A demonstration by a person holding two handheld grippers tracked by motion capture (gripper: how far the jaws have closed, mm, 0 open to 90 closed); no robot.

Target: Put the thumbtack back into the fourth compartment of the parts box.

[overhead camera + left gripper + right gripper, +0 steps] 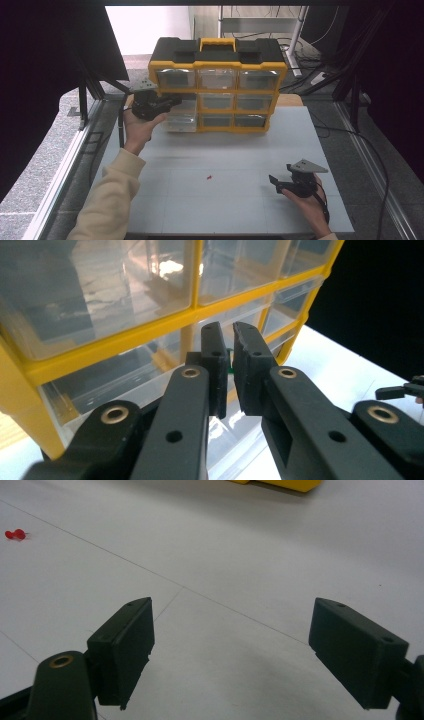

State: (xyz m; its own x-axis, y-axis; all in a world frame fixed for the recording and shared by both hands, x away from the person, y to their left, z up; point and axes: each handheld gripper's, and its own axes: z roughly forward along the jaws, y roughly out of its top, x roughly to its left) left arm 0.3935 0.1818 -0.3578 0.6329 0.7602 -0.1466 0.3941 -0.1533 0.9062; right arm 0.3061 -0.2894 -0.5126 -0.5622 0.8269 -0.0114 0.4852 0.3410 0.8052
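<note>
A yellow and black organizer (218, 65) with clear drawers stands at the back of the white table (225, 210). Its lower-left drawer (180, 121) is pulled out. My left gripper (175, 101) (227, 330) is held just in front of the left column, above that drawer, jaws almost together. A small green object (230, 365) shows between the pads, gripped. A red pushpin (209, 177) (15, 534) lies loose mid-table. My right gripper (280, 175) (232, 605) rests low over the table at the front right, open, with nothing between its fingers.
The organizer's yellow frame (125, 345) and clear drawer fronts sit close ahead of the left jaws. The right gripper (405, 390) appears far off at the edge of the left gripper view. Dark curtains and cables flank the table. Bare white surface lies around the pushpin.
</note>
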